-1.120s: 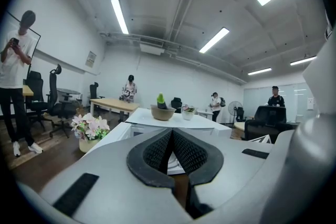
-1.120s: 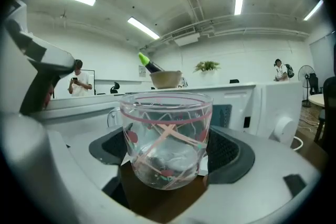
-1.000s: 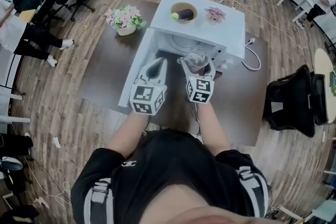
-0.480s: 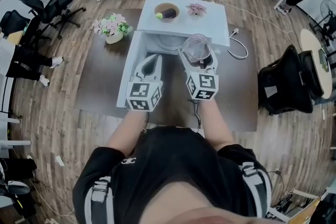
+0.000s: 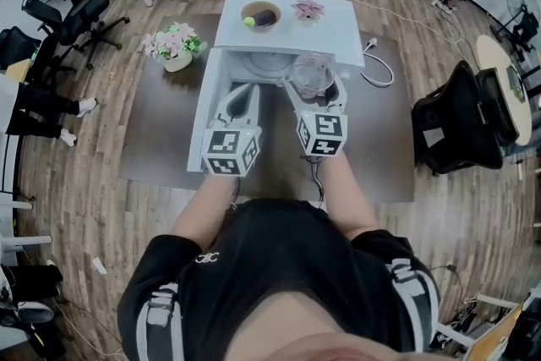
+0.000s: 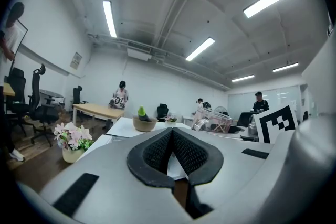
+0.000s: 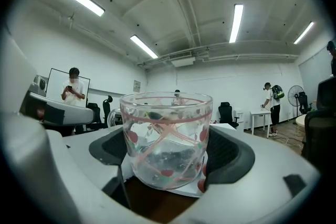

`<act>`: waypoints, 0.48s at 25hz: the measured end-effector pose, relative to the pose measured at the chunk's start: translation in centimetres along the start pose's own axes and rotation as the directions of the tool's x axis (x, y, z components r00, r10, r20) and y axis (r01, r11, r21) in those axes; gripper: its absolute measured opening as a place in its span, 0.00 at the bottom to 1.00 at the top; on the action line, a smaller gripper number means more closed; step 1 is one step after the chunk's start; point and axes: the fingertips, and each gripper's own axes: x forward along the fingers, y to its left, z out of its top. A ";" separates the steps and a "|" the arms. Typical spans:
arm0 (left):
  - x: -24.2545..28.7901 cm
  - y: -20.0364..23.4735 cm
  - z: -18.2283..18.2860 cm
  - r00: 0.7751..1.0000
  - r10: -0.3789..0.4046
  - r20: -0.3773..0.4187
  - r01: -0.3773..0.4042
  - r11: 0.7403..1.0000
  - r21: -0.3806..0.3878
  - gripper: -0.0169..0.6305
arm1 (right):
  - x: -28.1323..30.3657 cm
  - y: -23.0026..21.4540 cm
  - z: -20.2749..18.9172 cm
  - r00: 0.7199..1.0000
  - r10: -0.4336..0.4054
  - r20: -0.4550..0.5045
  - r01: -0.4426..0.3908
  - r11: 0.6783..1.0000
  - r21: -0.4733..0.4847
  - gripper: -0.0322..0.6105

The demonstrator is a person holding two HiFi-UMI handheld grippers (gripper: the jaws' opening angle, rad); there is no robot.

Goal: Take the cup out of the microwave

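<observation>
While the right gripper (image 5: 314, 87) squeezes the clear glass cup with red dots (image 7: 166, 139), the left gripper (image 5: 245, 97) is pinched together, empty. The cup might slip if it bumps the white microwave (image 5: 342, 34).

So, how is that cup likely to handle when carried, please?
The cup looks like smooth clear glass: probably rigid, slippery, breakable. It appears empty, so likely light. Held upright in the right tool, tipping seems unlikely.

clear cup (image 7: 167, 134), red dots and pink stripes, seen between black pads (image 7: 233, 157) of grey right gripper (image 5: 314, 93); microwave (image 5: 338, 25) white.
</observation>
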 end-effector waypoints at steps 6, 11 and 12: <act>-0.1 0.8 -0.1 1.000 0.010 -0.001 -0.010 1.000 0.000 0.03 | 0.3 0.2 0.2 1.000 -0.013 0.005 0.013 1.000 -0.005 0.76; 0.1 1.0 -0.1 1.000 0.015 -0.005 -0.015 1.000 0.007 0.03 | 0.6 0.1 0.0 1.000 -0.013 -0.001 0.013 1.000 0.011 0.76; 0.2 1.1 -0.2 1.000 0.016 -0.006 -0.016 1.000 0.008 0.03 | 0.7 0.1 -0.1 1.000 -0.011 -0.006 0.011 1.000 0.013 0.76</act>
